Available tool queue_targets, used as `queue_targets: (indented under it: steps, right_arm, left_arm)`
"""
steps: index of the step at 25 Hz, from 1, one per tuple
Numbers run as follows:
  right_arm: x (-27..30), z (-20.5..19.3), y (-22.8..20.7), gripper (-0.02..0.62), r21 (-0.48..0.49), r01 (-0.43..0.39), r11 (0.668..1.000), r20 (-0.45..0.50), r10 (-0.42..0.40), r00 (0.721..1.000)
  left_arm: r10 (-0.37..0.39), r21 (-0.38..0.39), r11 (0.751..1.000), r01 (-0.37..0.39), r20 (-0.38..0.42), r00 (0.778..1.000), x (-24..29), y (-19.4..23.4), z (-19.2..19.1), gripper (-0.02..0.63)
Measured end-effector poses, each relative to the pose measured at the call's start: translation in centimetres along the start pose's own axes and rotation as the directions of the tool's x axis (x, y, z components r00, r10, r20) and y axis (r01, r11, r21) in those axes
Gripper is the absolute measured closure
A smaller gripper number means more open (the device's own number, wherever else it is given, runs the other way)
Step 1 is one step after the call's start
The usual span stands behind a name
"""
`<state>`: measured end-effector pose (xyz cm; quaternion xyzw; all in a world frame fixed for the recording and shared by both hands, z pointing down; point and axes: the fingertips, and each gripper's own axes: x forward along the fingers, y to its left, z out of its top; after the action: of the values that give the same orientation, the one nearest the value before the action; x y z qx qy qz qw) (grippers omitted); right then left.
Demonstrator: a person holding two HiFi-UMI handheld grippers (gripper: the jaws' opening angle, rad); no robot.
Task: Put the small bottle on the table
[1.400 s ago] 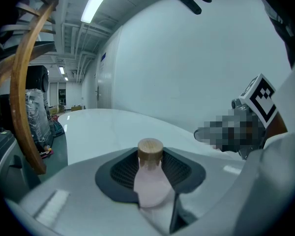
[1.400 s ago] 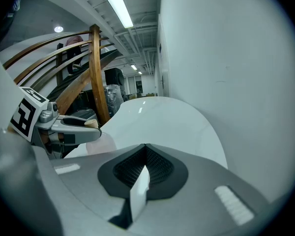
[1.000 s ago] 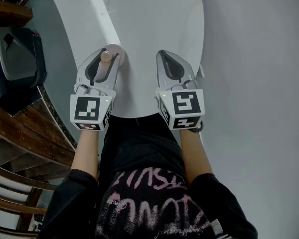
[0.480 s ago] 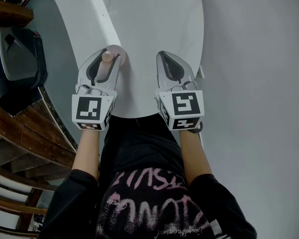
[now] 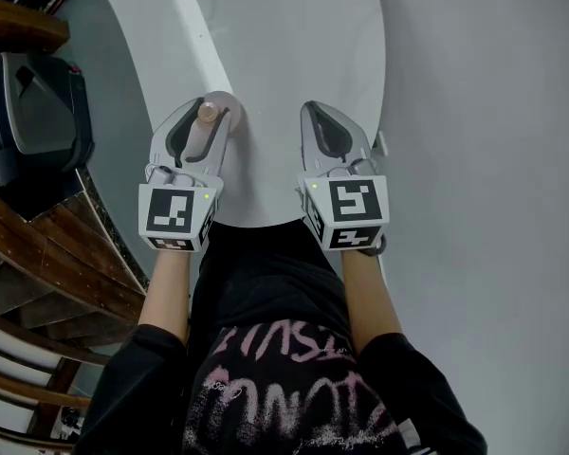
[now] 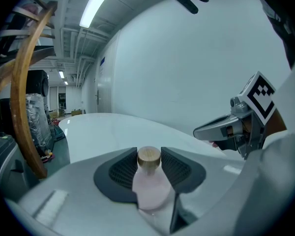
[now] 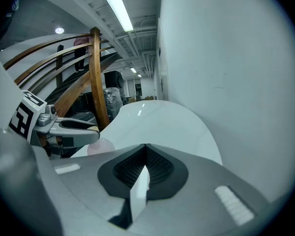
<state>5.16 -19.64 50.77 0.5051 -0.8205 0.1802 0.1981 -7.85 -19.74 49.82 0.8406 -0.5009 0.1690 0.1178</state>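
Observation:
A small pale pink bottle (image 5: 209, 113) with a wooden cap stands upright between the jaws of my left gripper (image 5: 211, 110), which is shut on it over the near left part of the white round table (image 5: 284, 36). In the left gripper view the bottle (image 6: 150, 183) fills the gap of the left gripper (image 6: 149, 155), and its base is hidden. I cannot tell whether it touches the tabletop. My right gripper (image 5: 315, 114) hovers beside it to the right, shut and empty; in its own view the right gripper (image 7: 145, 152) has its pads together.
A curved wooden chair (image 5: 47, 263) and a black bag (image 5: 33, 112) stand left of the table. Grey floor (image 5: 484, 159) lies to the right. The table's near edge (image 5: 266, 222) is just in front of the person's body. The chair back (image 6: 22, 87) rises at the left.
Both grippers have drifted slightly toward the near table edge. The left gripper stays shut on the bottle and the right stays shut.

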Motion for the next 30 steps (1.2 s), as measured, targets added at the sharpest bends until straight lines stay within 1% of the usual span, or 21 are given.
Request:
queue_targets:
  steps: [9,16,27,30]
  right_arm:
    - [-1.0,1.8,-0.2,0.578,0.007,0.001,1.0,0.044,-0.002,0.999]
    - [-2.0,3.0,1.3,0.578,0.003,-0.002,1.0,0.066,0.001,0.998]
    - [-3.0,4.7,2.5,0.578,-0.006,-0.02,1.0,0.118,0.021,0.993]
    - [-3.4,5.0,2.8,0.578,-0.01,-0.024,1.0,0.131,0.026,0.991]
  left_arm:
    - [0.016,0.01,1.0,-0.016,0.014,1.0,-1.2,-0.1,1.4,0.449]
    - [0.02,0.026,0.999,-0.021,0.031,0.999,-3.2,0.1,2.5,0.454]
    - [0.052,0.051,0.997,-0.056,0.065,0.997,-5.1,0.4,4.1,0.505]
    - [0.06,0.061,0.996,-0.065,0.07,0.996,-5.7,0.4,4.5,0.532]
